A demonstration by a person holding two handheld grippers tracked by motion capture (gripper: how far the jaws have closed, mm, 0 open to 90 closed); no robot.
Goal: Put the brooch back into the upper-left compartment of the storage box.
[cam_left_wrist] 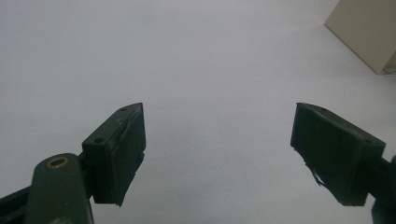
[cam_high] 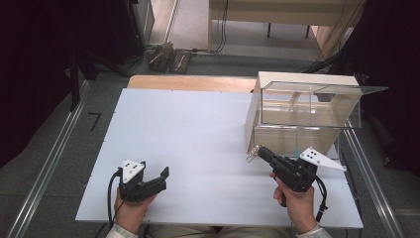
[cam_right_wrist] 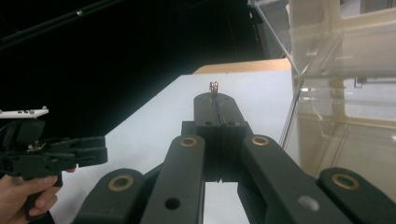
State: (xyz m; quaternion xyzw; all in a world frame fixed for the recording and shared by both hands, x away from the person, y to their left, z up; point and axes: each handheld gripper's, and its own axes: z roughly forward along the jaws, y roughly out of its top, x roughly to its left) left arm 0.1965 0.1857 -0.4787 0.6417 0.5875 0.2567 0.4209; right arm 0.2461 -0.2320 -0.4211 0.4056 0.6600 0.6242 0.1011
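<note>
- Right tongs (cam_high: 258, 151) are pressed together on a small shiny metal piece (cam_high: 253, 151), maybe a ring or clip; I can't tell which. It sticks out past the tips, raised off the table, just in front of the clear box (cam_high: 307, 116).
- Left tongs (cam_high: 154, 174) are spread with nothing between them, near my edge of the white table (cam_high: 188, 129), well apart from the box.
- Progress, my read: pickup is done, placing is still left. Box looks like the destination, but that's a guess.
- Right gripper view: the metal piece (cam_right_wrist: 214, 87) shows as two thin prongs above the shut tips, with the box wall (cam_right_wrist: 345, 93) close beside.
- Left gripper view: bare tabletop between the pads (cam_left_wrist: 128, 149), plus a beige corner (cam_left_wrist: 369, 32) of the box base.
- High view gives the overall layout.
</note>
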